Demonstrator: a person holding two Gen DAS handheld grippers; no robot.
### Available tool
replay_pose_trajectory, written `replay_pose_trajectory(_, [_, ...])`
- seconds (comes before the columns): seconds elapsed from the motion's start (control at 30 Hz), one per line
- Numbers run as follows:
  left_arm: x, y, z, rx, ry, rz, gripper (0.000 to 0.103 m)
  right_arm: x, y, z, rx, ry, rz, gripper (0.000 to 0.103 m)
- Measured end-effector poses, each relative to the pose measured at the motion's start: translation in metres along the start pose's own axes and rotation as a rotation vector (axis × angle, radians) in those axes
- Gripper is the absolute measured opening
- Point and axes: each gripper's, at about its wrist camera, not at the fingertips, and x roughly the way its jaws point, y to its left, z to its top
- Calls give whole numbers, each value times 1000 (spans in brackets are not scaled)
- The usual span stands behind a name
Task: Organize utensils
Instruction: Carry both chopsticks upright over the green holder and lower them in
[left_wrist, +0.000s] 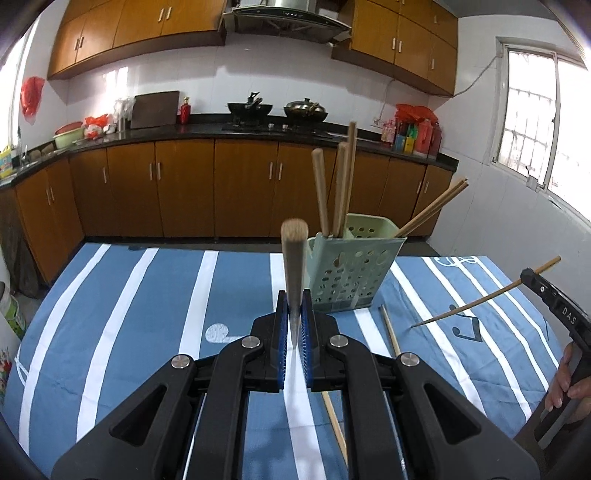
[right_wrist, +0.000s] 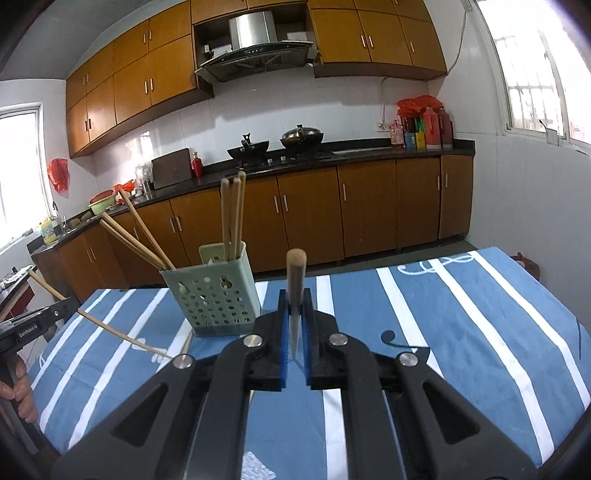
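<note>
A pale green perforated utensil holder (left_wrist: 354, 273) (right_wrist: 210, 295) stands on the blue striped tablecloth with several wooden chopsticks upright or leaning in it. My left gripper (left_wrist: 294, 299) is shut on a wooden chopstick (left_wrist: 293, 258) that points forward, just left of the holder. My right gripper (right_wrist: 294, 299) is shut on another chopstick (right_wrist: 295, 280), right of the holder. Each gripper also shows in the other's view: the right gripper (left_wrist: 526, 275) with its slanted chopstick (left_wrist: 487, 299), the left gripper (right_wrist: 70, 304) with its chopstick (right_wrist: 110, 328). One loose chopstick (left_wrist: 389, 332) lies on the cloth in front of the holder.
The table (left_wrist: 129, 295) carries a blue cloth with white stripes. Behind it runs a kitchen counter (left_wrist: 184, 133) with woks, bottles and brown cabinets. A person's hand (left_wrist: 569, 387) grips the right handle. A window (left_wrist: 532, 110) is at the right.
</note>
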Motion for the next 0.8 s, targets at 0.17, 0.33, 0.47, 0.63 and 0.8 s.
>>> replay_pose_trajectory(0.17, [-18,-18,32,31,-71,-52,7,-18,5,41,30,-57,105,7])
replay_pose_trajectory(0.33, [-40,-36,68,48,-154,-114,7,-41,16,87,36,-115,236,7])
replay_pose_trajectory(0.47, [-42,-54,92,78,-201,-105,7,-43,30,109,5,-151,230,7])
replay_pose_trajectory(0.63, [-23,-74,113,110,-197,-67,7,-8,50,124,-32,-100,190,7])
replay_pose_trajectory(0.8, [7,-86,114,140,-146,-7,7,38,60,123,-50,-26,150,7])
